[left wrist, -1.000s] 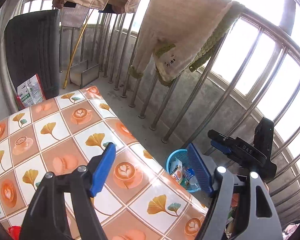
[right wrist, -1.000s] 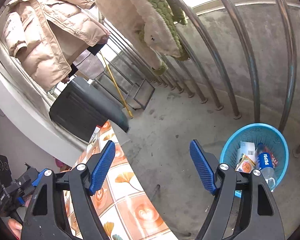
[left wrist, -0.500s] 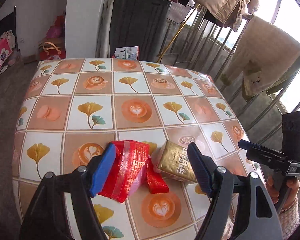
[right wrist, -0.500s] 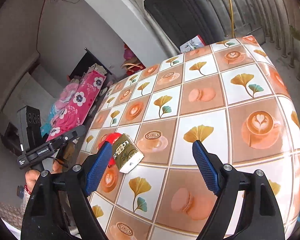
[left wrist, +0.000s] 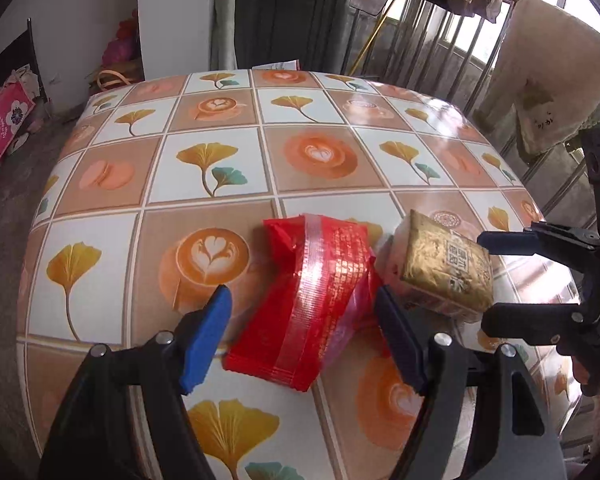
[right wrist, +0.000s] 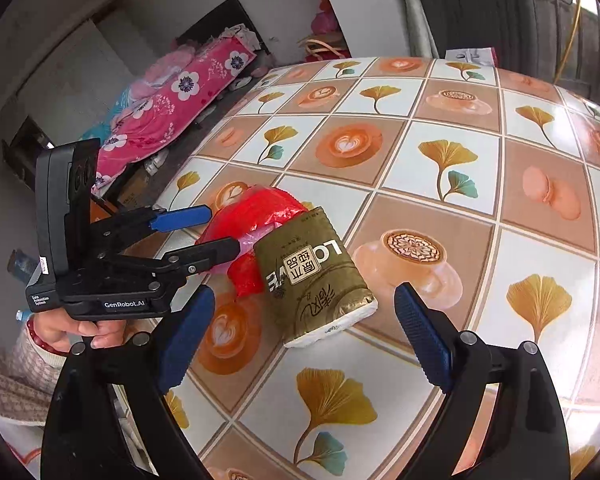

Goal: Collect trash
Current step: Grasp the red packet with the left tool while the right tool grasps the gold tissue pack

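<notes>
A red plastic wrapper lies on the patterned table, touching a gold-wrapped tissue pack to its right. My left gripper hangs over the wrapper, open, a blue pad on each side and neither pressing on it. From the right, my right gripper straddles the gold pack. In the right wrist view the gold pack lies just ahead between the pads of my right gripper, whose jaws are opening and touch nothing. Behind it are the red wrapper and my left gripper.
A white carton stands beyond the table's far edge, before a dark panel. Metal railing with hanging clothes runs along the right. Pink floral bedding lies past the left edge. A hand holds the left gripper.
Both grippers swung away from the railing and the blue bin to the table, then dropped closer to the red wrapper and the gold pack. The right jaws stand wider.
</notes>
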Demonstrator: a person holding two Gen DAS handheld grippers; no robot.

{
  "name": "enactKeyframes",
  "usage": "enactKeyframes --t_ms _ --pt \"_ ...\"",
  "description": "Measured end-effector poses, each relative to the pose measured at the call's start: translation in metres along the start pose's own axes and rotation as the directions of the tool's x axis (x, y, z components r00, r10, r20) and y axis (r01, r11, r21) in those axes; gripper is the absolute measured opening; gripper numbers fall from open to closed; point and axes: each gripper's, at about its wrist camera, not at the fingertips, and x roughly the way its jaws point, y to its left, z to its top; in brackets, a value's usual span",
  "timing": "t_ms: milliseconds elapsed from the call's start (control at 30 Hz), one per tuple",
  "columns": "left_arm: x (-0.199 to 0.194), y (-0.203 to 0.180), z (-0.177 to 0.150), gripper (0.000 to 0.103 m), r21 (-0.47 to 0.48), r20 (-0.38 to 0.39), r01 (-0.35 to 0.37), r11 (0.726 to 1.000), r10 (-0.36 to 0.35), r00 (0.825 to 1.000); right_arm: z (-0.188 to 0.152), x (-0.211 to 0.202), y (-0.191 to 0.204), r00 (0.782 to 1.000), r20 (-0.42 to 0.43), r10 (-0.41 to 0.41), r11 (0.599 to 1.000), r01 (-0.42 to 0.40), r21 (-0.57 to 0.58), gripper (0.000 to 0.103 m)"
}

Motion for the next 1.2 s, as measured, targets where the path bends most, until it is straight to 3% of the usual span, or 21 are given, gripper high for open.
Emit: enactKeyframes --t_ms 200,333,533,700,1200 --pt "-0.002 -0.002 0.000 0.057 0.027 -0.001 -0.012 1.000 0.012 1.000 0.002 0.024 0.010 0.997 -0.060 -0.052 0.994 0.046 -0.097 0.087" --pt "0.001 -0.004 0.003 0.049 0.035 0.006 -0.028 0.999 0.028 1.000 0.004 0.028 0.009 0.996 -0.056 -0.072 0.992 0.066 -0.111 0.087" --pt "0.003 -0.005 0.000 0.039 0.047 0.013 -0.048 0.998 0.047 0.999 0.005 0.029 0.011 0.992 -0.047 -0.113 0.986 0.106 -0.126 0.076" --pt "0.002 -0.003 0.000 0.035 0.037 0.016 -0.052 0.998 0.051 0.999 0.004 0.026 0.009 0.993 -0.040 -0.112 0.988 0.107 -0.114 0.061" --pt "-0.005 -0.002 0.000 0.022 0.045 0.042 -0.088 0.995 0.086 0.995 -0.002 0.017 0.002 0.993 -0.019 -0.116 0.992 0.115 -0.054 0.058"
